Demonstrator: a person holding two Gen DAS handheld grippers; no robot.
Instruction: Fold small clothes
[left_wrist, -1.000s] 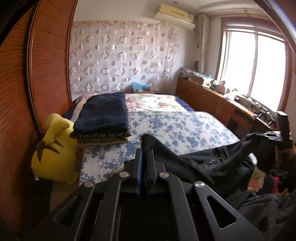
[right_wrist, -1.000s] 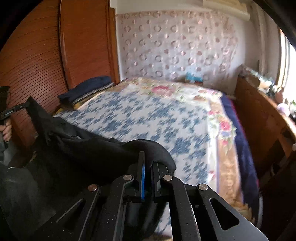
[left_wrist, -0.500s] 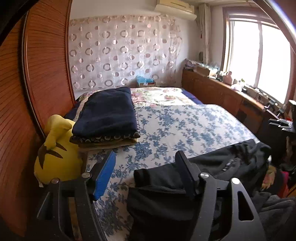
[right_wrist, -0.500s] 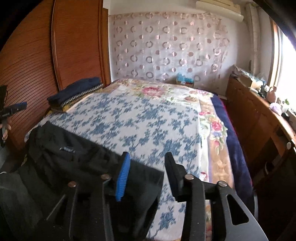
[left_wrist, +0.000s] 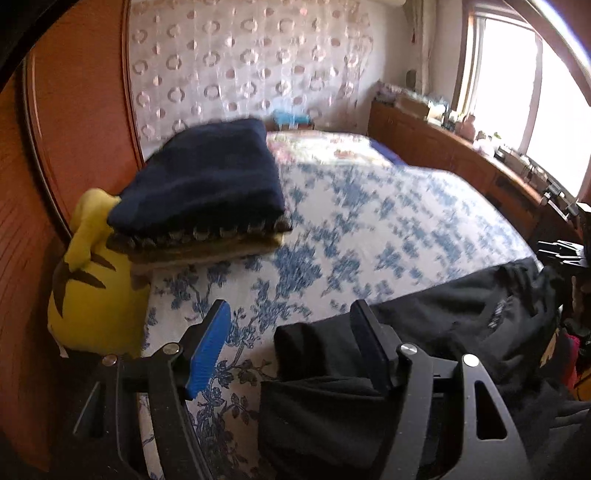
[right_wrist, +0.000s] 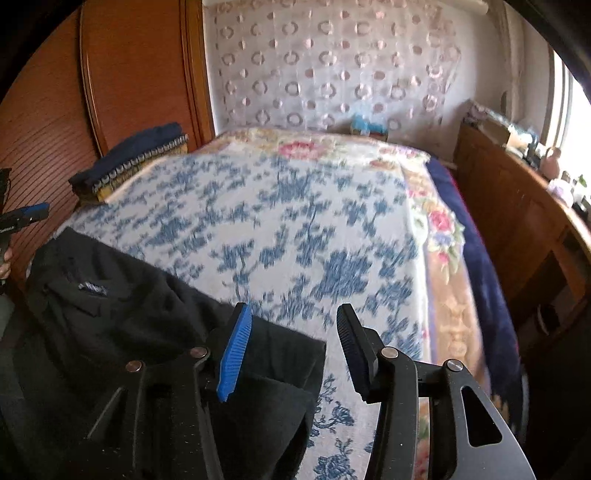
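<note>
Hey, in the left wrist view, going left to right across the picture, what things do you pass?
Yellow plush toy → folded navy stack → blue floral bedspread → black garment → wooden cabinet under the window.

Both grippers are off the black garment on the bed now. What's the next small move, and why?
Probably lower the left gripper and close it on the near corner of the black garment. The garment lies spread and unfolded at the bed's near edge. Both jaws have just opened, pressing nothing; the right gripper hangs above.
</note>
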